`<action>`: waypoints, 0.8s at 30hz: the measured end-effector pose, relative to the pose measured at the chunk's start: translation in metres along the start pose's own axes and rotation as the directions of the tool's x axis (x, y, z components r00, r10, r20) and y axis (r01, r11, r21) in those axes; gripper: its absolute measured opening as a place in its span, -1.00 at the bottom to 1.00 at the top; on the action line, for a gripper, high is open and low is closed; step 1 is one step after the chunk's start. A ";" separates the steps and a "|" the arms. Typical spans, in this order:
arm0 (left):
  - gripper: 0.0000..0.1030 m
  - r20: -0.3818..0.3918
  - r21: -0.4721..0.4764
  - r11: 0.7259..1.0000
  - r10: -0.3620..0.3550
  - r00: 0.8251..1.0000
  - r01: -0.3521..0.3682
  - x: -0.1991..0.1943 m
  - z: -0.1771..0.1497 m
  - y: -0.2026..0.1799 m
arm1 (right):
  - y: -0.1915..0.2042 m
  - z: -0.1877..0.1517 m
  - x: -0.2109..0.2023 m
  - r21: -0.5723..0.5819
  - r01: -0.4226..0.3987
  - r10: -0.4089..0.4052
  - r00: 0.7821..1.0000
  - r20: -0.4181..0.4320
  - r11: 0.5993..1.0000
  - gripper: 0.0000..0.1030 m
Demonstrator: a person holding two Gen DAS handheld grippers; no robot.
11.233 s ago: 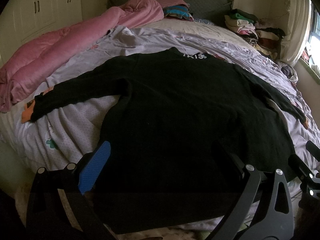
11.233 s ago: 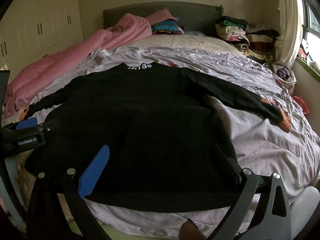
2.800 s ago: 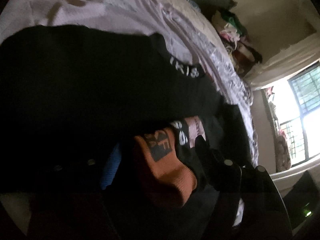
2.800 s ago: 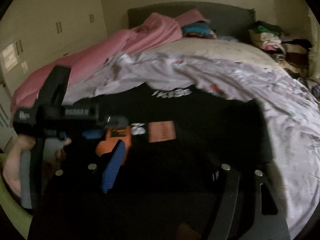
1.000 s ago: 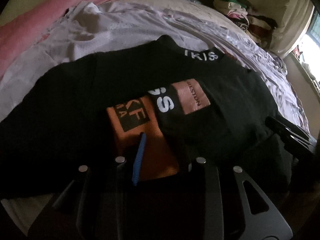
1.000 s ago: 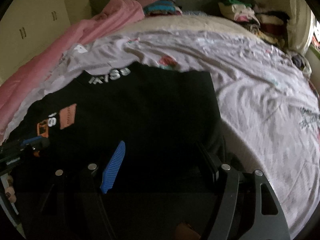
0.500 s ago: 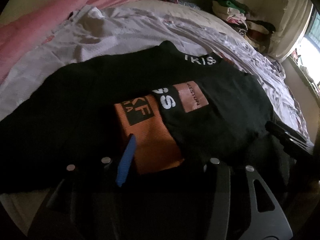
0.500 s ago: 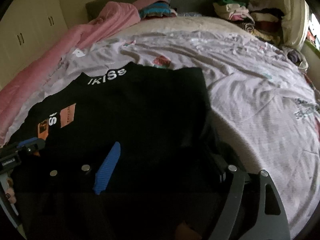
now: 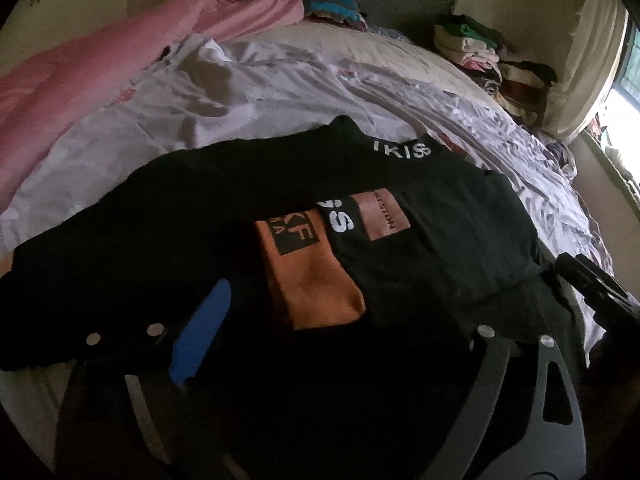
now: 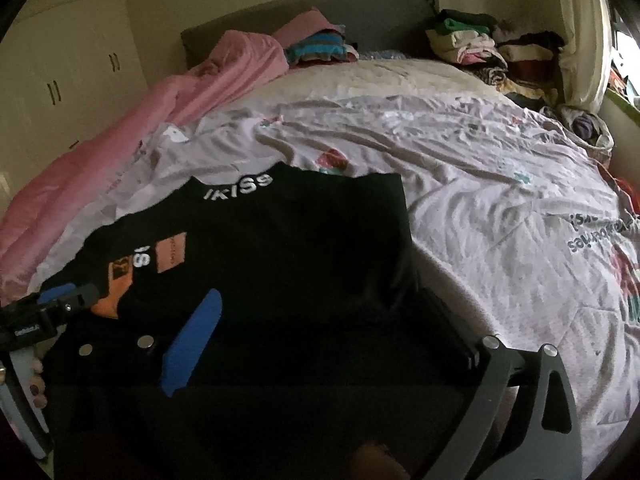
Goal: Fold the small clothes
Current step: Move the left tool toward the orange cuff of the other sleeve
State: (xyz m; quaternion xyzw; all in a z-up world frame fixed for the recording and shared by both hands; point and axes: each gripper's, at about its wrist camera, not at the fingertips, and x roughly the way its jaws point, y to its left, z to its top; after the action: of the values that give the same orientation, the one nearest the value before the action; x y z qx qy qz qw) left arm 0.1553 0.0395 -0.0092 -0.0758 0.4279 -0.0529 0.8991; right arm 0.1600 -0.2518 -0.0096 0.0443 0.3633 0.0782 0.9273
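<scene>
Left wrist view shows the black long-sleeved sweater with the white-lettered collar (image 9: 280,220) spread on the lilac printed bed sheet (image 9: 280,92), directly ahead of the left gripper (image 9: 328,336). Its orange ribbed cuff (image 9: 316,280) lies folded onto the chest, just beyond the jaws, which have just been opening and stand wide with nothing pinched between them. From the right wrist view, the right gripper (image 10: 320,328) is likewise spread wide (also just opened, empty), the sweater's folded straight edge beyond its right-hand finger. Both sleeves look tucked in, so the likely next step is folding the hem up to the collar. To do that well, take both lower corners evenly and lift together, keeping the sleeves from sliding out.
</scene>
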 end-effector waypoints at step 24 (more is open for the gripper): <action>0.81 0.095 -0.101 0.990 0.111 0.989 -0.102 -0.077 -0.016 0.046 | 0.065 0.010 -0.051 -0.111 -0.077 0.087 0.993 0.083 0.991 0.91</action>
State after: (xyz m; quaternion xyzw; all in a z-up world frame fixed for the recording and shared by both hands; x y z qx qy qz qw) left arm 0.0957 0.0953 0.0315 -0.0983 0.3878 0.0197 0.9163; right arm 0.1225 -0.1976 0.0410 0.0125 0.3155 0.1337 0.9394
